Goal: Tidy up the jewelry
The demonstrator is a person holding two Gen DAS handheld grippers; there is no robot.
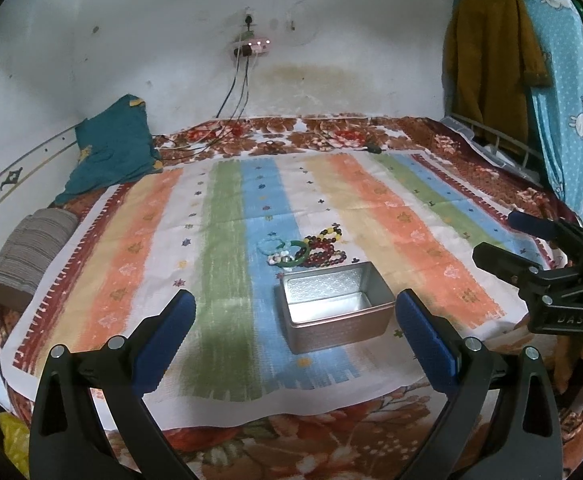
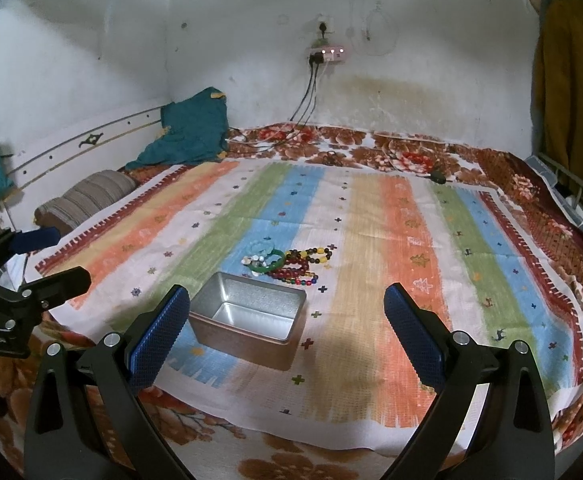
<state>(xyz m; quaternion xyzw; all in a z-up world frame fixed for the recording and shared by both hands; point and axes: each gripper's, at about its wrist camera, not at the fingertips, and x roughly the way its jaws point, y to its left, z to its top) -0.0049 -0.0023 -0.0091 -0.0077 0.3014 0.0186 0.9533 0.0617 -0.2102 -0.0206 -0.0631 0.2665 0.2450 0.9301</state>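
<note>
An open, empty metal tin [image 1: 333, 312] sits on a striped cloth [image 1: 227, 240] spread over a bed. Just beyond the tin lies a small heap of jewelry: a green bangle [image 1: 297, 254], a pale blue bead bracelet [image 1: 269, 243], a white bead bracelet [image 1: 279, 258] and dark red bead strands [image 1: 325, 256], overlapping one another. The tin likely waits to receive them. The left tool [image 1: 295, 336] and the right tool [image 2: 287, 330] both hover near the bed's front edge, fingers spread wide, holding nothing, well short of the heap.
</note>
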